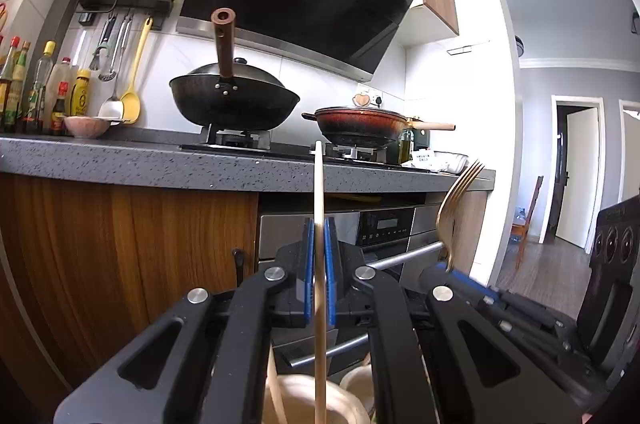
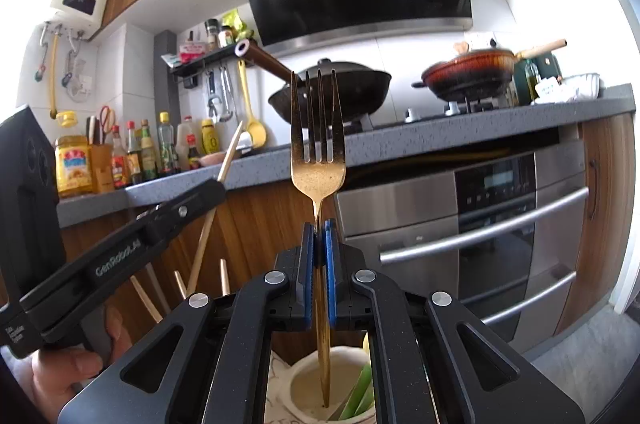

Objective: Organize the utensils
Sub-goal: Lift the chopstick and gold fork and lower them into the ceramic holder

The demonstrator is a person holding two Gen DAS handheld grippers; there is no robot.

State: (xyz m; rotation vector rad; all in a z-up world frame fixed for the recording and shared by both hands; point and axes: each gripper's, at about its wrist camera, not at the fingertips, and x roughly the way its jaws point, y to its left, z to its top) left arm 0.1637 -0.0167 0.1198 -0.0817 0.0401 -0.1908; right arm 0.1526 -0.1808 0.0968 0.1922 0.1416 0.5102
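My left gripper (image 1: 319, 224) is shut on a pale wooden chopstick (image 1: 319, 184) that stands upright; its lower end reaches down to a cream holder (image 1: 304, 400). My right gripper (image 2: 319, 228) is shut on the neck of a gold fork (image 2: 318, 144), tines up, and the handle tip hangs inside a cream ceramic holder (image 2: 296, 372). Something green (image 2: 356, 396) leans in that holder. The right wrist view also shows the left gripper (image 2: 212, 190) to the left with its chopstick (image 2: 230, 156), above several loose chopsticks (image 2: 224, 280). The fork (image 1: 456, 208) appears at right in the left wrist view.
Ahead runs a grey speckled counter (image 1: 160, 160) with a black wok (image 1: 234, 100), a red pan (image 1: 360, 126) and sauce bottles (image 1: 44, 92). Below are wood cabinet doors (image 1: 120, 256) and a steel oven (image 2: 480, 224). A hand (image 2: 72, 376) holds the left gripper.
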